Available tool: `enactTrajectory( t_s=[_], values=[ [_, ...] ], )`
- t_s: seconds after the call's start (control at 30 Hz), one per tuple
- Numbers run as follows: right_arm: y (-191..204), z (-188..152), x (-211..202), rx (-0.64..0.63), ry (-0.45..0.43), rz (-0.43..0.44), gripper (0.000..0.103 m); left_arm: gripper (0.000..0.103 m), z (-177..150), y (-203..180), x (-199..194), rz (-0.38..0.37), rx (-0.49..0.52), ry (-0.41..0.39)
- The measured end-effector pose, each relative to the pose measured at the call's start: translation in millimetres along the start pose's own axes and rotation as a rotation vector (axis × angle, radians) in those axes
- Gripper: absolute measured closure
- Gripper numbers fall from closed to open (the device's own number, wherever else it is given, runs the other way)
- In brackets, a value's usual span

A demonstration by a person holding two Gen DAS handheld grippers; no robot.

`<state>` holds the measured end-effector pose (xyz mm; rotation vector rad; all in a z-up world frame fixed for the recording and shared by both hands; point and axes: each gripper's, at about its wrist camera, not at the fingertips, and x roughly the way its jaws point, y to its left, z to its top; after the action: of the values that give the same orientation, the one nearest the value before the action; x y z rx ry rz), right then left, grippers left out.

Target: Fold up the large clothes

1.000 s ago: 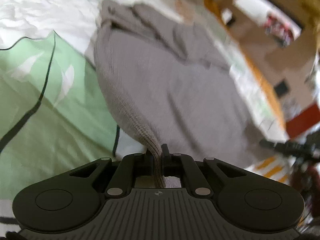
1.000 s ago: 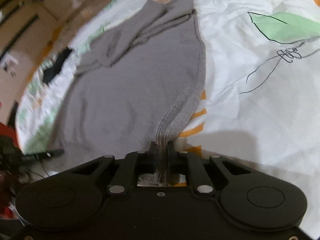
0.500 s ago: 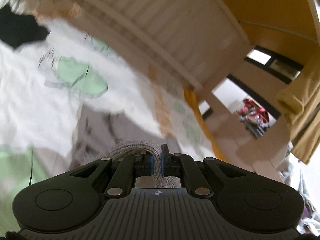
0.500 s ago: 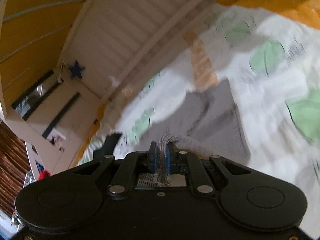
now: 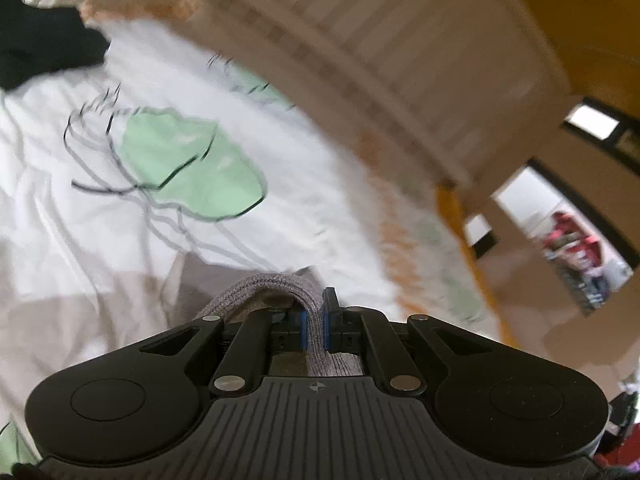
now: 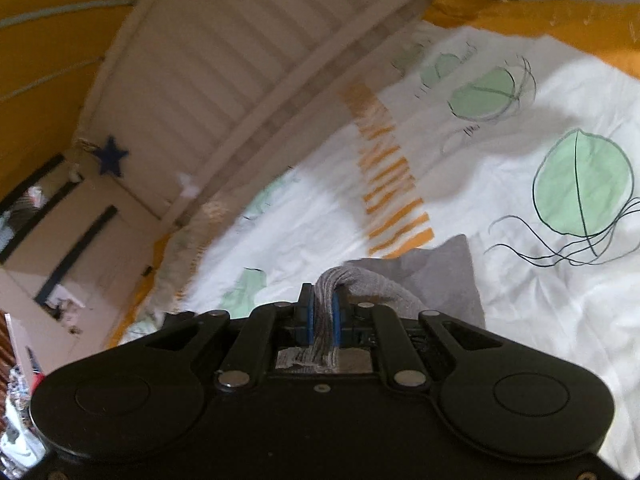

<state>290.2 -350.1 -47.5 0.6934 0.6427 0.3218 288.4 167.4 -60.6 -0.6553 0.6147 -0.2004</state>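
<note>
Left wrist view: the left gripper [image 5: 315, 322] is clamped on a ribbed edge of the grey sweater [image 5: 256, 290], which drapes left and down onto the white leaf-print bedsheet [image 5: 100, 220]. A black garment [image 5: 36, 50] lies at far left.

Right wrist view: the right gripper [image 6: 323, 320] pinches a bunched grey sweater [image 6: 436, 276] edge; the cloth falls right onto the bedsheet [image 6: 520, 320], before a slatted headboard [image 6: 224, 80].

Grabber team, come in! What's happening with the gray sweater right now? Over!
Left gripper shut on gray sweater. Right gripper shut on it too. Sweater hangs below, above the bedsheet. Nothing in the way.
</note>
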Motion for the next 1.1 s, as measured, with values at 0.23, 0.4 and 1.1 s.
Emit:
enactTrajectory(
  t_s=[0.23,0.4,1.1],
  values=[
    [-22.8,-5.2,42.9,-0.017,0.031,-0.1,0.076,0.068,-1.7,28.2,30.9,0.019,-0.085,0.041],
    [-27.3,-3.3,36.7,-0.034,-0.064,-0.087,0.034,0.019,0.7,28.7,18.8,-0.051,-0.077,-0.009],
    [68.1,-115.0,49.4,-0.723,0.152,-0.176,0.036,0.016,-70.6,-52.0,36.1,0.094,0.516,0.191]
  ],
)
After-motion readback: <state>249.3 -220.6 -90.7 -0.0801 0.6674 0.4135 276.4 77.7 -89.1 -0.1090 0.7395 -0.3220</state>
